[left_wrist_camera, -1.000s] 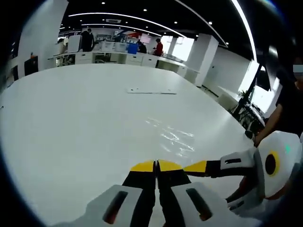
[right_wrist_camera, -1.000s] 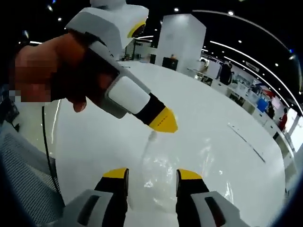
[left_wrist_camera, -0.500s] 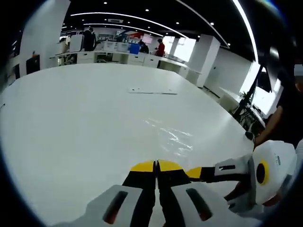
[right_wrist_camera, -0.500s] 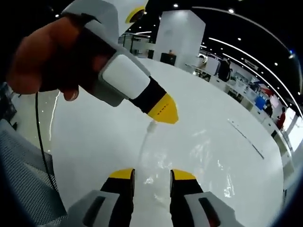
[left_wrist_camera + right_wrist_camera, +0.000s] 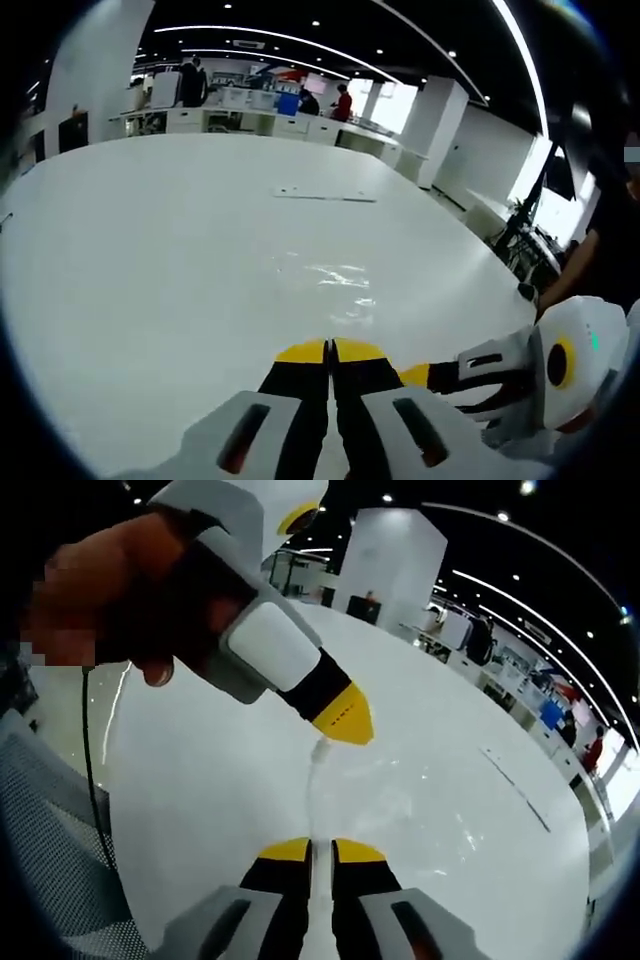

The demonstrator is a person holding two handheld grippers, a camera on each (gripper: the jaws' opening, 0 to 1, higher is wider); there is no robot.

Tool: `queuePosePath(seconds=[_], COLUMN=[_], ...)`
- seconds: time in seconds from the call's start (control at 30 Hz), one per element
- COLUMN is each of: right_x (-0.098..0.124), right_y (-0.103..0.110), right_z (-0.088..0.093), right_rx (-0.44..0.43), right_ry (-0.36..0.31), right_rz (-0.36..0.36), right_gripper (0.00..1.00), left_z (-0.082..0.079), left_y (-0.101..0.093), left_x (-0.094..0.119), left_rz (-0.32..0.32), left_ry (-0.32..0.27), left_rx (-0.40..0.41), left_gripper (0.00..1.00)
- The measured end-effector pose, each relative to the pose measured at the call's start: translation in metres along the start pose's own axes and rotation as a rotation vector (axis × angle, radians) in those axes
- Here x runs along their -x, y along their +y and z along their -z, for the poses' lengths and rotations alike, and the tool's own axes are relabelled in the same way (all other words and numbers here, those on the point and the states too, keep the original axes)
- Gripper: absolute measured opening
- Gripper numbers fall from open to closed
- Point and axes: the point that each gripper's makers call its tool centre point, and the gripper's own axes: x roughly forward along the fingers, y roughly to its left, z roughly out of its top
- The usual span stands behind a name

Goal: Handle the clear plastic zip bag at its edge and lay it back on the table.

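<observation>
Both tools pinch one edge of the clear bag (image 5: pixel 345 780), which hangs stretched over the white table (image 5: pixel 150 250): the left gripper (image 5: pixel 345 725) has its jaws closed on the far end, the right gripper (image 5: pixel 311 852) nearly closed on the near end. The thin, slick film could slip out, or crumple if one end is let go early.

Both tools (image 5: pixel 331 350) (image 5: pixel 321 851) closed, tips close together.

The table (image 5: pixel 150 250) is plain glossy white. The zip bag (image 5: pixel 330 780) is clear, with pale glints. The left gripper (image 5: pixel 345 725) has a yellow tip, black neck and grey-white body; the right gripper (image 5: pixel 320 852) has yellow tips on black jaws.
</observation>
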Motion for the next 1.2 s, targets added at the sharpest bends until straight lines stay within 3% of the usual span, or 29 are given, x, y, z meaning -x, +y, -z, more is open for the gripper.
queuePosePath(seconds=[0.5, 0.77, 1.1, 1.2], right_x=[0.006, 0.010, 0.008, 0.008], right_y=[-0.003, -0.008, -0.013, -0.013], right_z=[0.003, 0.005, 0.011, 0.011], right_rx=[0.055, 0.090, 0.142, 0.160], right_ry=[0.001, 0.017, 0.038, 0.041], right_rz=[-0.004, 0.000, -0.001, -0.006], right_gripper=[0.00, 0.00, 0.00, 0.00], left_z=[0.007, 0.017, 0.019, 0.019], left_y=[0.003, 0.010, 0.020, 0.023], left_x=[0.002, 0.010, 0.017, 0.020], left_rz=[-0.008, -0.018, -0.032, -0.045], left_ry=[0.000, 0.013, 0.032, 0.043], left_rx=[-0.013, -0.071, -0.206, -0.279], left_gripper=[0.00, 0.12, 0.19, 0.22])
